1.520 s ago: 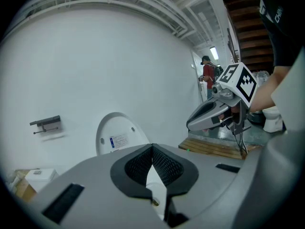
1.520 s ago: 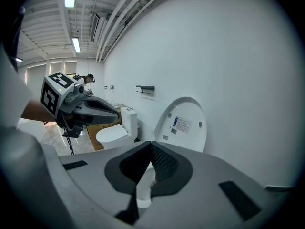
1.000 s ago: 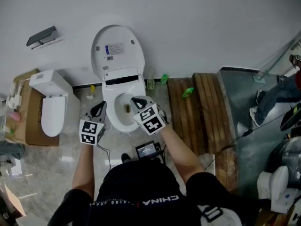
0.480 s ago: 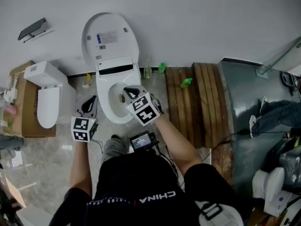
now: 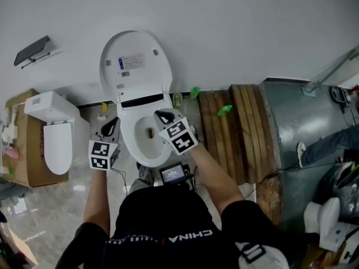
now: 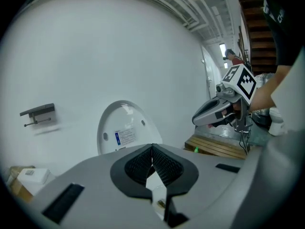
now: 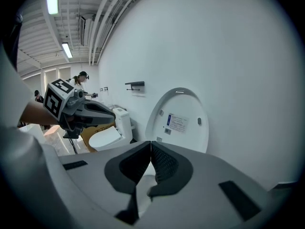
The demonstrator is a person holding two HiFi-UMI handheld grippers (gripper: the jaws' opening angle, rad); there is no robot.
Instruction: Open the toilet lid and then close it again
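White wall (image 5: 235, 32) fills the upper half of the head view, and pale marbled floor (image 5: 50, 217) lies at lower left. Left of centre the toilet lid (image 5: 134, 66) stands fully raised, leaning back against the wall, inner face showing; the print on its label (image 5: 130, 62) is too small to read. Below it the bowl (image 5: 140, 153) lies open, and a small dark spot at its bottom cannot be made out.

The right gripper (image 5: 162, 115) hangs over the bowl's upper right edge and hides that part of the rim; whether it touches the porcelain cannot be told. Its own view shows the ribbed pads (image 7: 162, 163) pressed together with nothing between them, clenched and empty. The left gripper (image 5: 114, 121) sits just left of the bowl, apart from the lid, and its pads (image 6: 167, 163) are likewise closed on nothing. Each gripper's grey body fills the lower half of its own view, cutting off the bowl.

At mid left a second toilet (image 5: 56, 139) with its lid down stands beside a cardboard box (image 5: 31, 172), which is cropped by the frame edge. Wooden planks (image 5: 230, 133) lie right of the bowl, with a green bottle (image 5: 225, 110) on them. A small screen (image 5: 173, 174) shows below the bowl, half covered by the person's black shirt (image 5: 168, 223)
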